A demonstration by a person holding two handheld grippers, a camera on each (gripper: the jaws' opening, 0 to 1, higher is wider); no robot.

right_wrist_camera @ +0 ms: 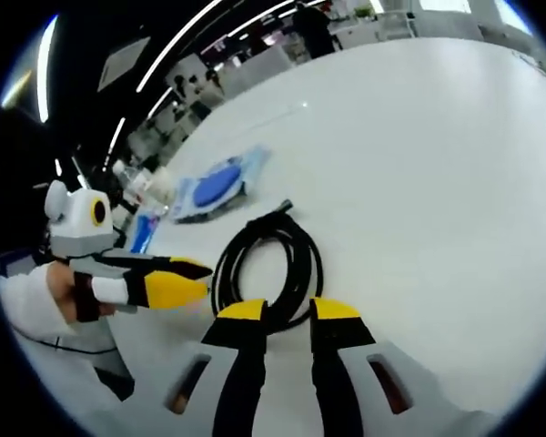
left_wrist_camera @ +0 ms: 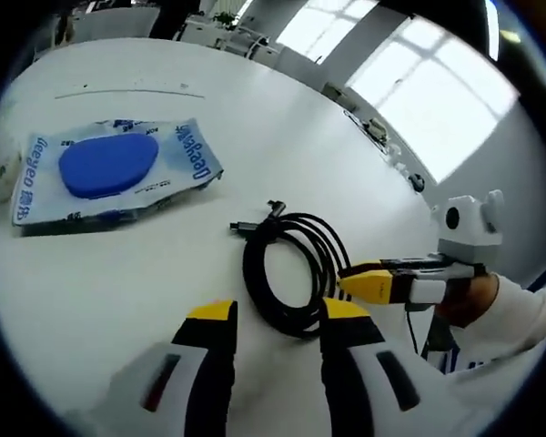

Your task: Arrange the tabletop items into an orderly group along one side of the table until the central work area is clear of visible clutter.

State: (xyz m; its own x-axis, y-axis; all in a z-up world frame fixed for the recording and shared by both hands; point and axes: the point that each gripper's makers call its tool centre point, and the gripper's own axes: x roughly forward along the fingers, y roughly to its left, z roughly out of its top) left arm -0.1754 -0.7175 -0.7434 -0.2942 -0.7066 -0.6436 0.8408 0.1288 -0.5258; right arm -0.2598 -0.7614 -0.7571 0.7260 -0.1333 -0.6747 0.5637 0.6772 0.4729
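While the cable (left_wrist_camera: pixel 293 269) lies coiled at lower centre on the counter (left_wrist_camera: pixel 255 118), both hand-held grippers, left (left_wrist_camera: pixel 278 319) and right (right_wrist_camera: pixel 289 314), stand open, empty; pinch several loops together, then carry toward the wipes (left_wrist_camera: pixel 109 168), upper left.

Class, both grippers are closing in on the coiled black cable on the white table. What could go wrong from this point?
1. The coiled cable is loose with free plug ends, so lifting one strand may unravel it.
2. The left gripper and right gripper converge on one spot and could collide.
3. Dragging the cable might nudge the wipes pack.
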